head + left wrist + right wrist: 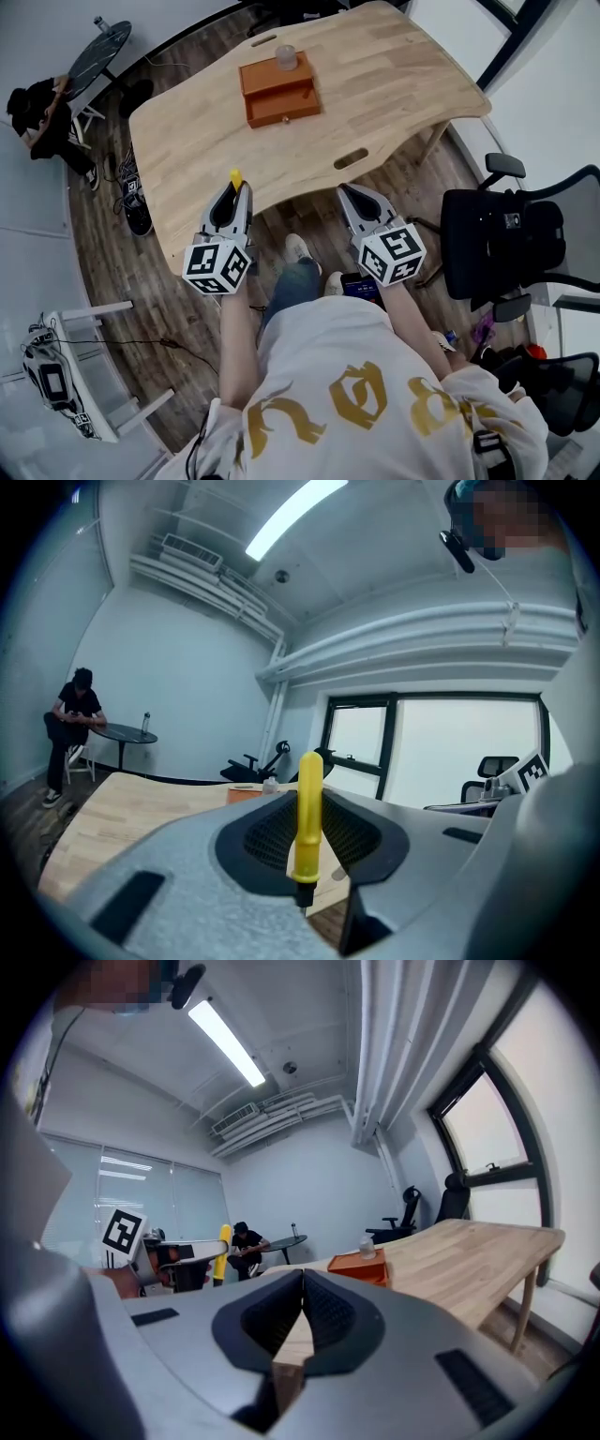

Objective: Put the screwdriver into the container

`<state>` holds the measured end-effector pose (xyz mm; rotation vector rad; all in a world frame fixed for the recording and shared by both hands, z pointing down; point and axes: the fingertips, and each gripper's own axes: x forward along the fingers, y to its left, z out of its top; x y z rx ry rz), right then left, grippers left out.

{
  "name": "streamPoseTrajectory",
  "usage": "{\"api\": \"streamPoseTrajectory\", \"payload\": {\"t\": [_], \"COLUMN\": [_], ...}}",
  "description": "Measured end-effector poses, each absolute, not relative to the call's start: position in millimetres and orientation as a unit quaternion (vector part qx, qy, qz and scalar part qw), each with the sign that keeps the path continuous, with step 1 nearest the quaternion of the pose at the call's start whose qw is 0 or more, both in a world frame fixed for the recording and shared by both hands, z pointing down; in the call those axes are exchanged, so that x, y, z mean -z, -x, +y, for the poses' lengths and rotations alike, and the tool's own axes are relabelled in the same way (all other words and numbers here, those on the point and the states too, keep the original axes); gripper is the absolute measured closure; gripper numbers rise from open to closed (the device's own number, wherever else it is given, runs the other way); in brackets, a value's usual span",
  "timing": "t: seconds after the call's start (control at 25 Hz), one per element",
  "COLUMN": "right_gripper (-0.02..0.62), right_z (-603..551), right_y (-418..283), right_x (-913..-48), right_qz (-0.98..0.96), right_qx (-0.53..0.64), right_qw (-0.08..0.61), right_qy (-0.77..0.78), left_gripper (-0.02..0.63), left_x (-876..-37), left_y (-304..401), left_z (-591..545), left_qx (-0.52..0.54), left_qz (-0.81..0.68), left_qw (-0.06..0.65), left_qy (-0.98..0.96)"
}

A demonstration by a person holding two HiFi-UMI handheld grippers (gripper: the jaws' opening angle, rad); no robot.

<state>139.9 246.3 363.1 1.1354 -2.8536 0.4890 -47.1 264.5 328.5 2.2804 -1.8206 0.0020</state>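
Observation:
My left gripper [234,190] is shut on a yellow-handled screwdriver [234,177], whose handle stands upright between the jaws in the left gripper view [308,810]. It hovers at the near edge of the wooden table [394,75]. The orange container [280,92], a low box with a drawer front, sits far across the table with a clear cup [286,57] on top; it also shows small in both gripper views [246,794] [359,1265]. Beside the left one, my right gripper [346,191] is shut and empty, jaws meeting [302,1281]. It sees the left gripper's screwdriver [223,1252].
Black office chairs [503,240] stand to the right of the table. A person [41,113] sits by a small round table [97,52] at the far left. A white stand [78,377] with cables is on the floor at lower left. The table's near edge has a slot [351,158].

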Motion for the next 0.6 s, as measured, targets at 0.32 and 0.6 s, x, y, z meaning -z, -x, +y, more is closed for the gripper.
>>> {"api": "streamPoseTrajectory", "payload": {"t": [0.32,0.6], "right_gripper": [0.584,0.584], "right_z": [209,148], "right_y": [-136,-125], "right_x": [-369,-385], "right_qz": [-0.916,-0.905], "right_qx": [-0.156,-0.150], "right_qw": [0.022,0.065], "right_qy": [-0.370,-0.392], "left_gripper": [0.525,0.525], "left_x": [-331,-344], "left_y": [56,80], "left_z": [226,156], "left_qx": [0.012,0.013], "left_qz": [-0.616,-0.615], "left_qw": [0.115,0.128], "left_qy": [-0.779,-0.778]}}
